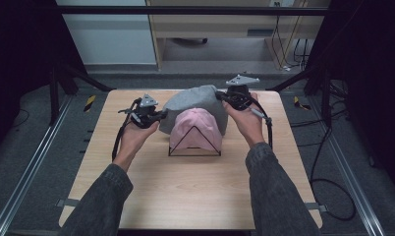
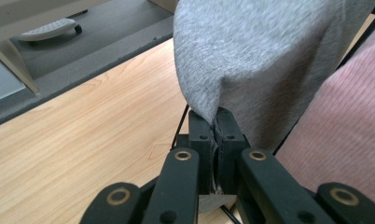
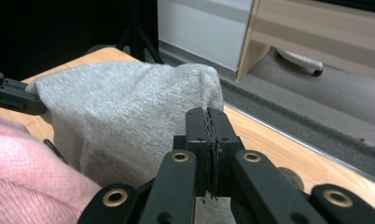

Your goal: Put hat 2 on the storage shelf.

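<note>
A grey cloth hangs stretched between my two grippers, above and behind a pink cloth. The pink cloth is draped over a black wire stand at the middle of the table. My left gripper is shut on the grey cloth's left corner, and the cloth rises from between its tips. My right gripper is shut on the right corner, with its tips pinching the cloth's edge. The pink cloth lies just beside the left jaws.
The wooden table has bare room in front of the stand and to both sides. Grey carpet, metal rails and black frame legs surround it. Cables trail on the right floor. A cabinet stands beyond the far edge.
</note>
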A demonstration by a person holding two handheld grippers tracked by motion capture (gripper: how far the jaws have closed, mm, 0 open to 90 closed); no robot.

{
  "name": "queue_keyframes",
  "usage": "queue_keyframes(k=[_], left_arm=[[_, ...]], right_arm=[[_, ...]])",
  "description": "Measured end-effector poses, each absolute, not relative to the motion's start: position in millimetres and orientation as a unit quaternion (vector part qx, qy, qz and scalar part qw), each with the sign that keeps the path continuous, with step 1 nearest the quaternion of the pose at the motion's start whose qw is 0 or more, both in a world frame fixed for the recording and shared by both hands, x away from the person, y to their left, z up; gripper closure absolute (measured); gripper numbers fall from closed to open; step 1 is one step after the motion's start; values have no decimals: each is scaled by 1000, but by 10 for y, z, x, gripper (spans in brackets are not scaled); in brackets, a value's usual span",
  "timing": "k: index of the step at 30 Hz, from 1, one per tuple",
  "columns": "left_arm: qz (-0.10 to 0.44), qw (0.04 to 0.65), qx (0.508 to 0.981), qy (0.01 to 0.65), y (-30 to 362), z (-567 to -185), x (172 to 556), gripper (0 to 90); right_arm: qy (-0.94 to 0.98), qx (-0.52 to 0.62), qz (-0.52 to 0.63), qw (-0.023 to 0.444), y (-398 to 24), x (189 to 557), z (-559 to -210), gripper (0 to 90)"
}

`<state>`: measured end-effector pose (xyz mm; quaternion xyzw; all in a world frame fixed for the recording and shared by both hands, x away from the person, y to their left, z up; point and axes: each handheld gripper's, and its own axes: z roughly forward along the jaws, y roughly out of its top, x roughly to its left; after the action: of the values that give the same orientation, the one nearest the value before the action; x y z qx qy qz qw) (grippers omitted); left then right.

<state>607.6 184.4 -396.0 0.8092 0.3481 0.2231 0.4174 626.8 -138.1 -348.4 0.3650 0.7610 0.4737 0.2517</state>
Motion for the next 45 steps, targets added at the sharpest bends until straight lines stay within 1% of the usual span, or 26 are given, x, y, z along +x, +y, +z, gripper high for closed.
queue_keyframes(k=[9,12,18,24,27,29,30,31,32,35,36,39,40,41,42,43,44,45], left_arm=[[215,414,811,354,1892,-4084,6031,876],[216,402,818,351,1877,-4143,6007,875],[206,395,822,355,1867,-4259,5979,874],[202,397,820,360,1876,-4300,5931,873],[192,395,818,371,1883,-4317,5923,866],[190,400,814,375,1878,-4321,5913,824],[191,403,810,380,1882,-4318,5907,784],[191,406,805,389,1895,-4311,5897,742],[194,408,801,393,1904,-4305,5890,682],[202,409,794,403,1985,-4242,5833,555],[203,412,791,403,2009,-4222,5812,520],[207,421,787,400,2102,-4143,5709,461],[205,420,789,399,2138,-4123,5665,425],[207,416,791,398,2158,-4114,5635,348],[212,409,794,397,2185,-4112,5590,348],[214,402,797,398,2219,-4122,5539,319],[213,399,798,399,2242,-4130,5511,266],[210,396,798,404,2275,-4151,5467,235]], right_arm=[[766,370,467,241,-1312,6309,-3595,888],[769,369,464,240,-1303,6304,-3615,887],[772,373,459,234,-1298,6274,-3678,886],[773,371,460,232,-1312,6191,-3688,886],[776,371,456,229,-1316,6141,-3716,883],[778,371,454,226,-1312,6117,-3737,863],[777,371,455,225,-1311,6108,-3742,839],[777,373,454,227,-1315,6099,-3741,799],[774,376,457,227,-1321,6081,-3730,755],[770,374,464,230,-1352,5988,-3662,646],[768,374,465,233,-1374,5946,-3634,599],[758,379,470,247,-1461,5825,-3572,475],[752,385,471,254,-1500,5776,-3561,435],[742,395,474,262,-1592,5667,-3562,380],[742,395,474,262,-1592,5667,-3562,380],[738,398,474,269,-1640,5614,-3581,356],[733,406,473,272,-1690,5548,-3619,323],[732,408,470,275,-1723,5510,-3647,309]])
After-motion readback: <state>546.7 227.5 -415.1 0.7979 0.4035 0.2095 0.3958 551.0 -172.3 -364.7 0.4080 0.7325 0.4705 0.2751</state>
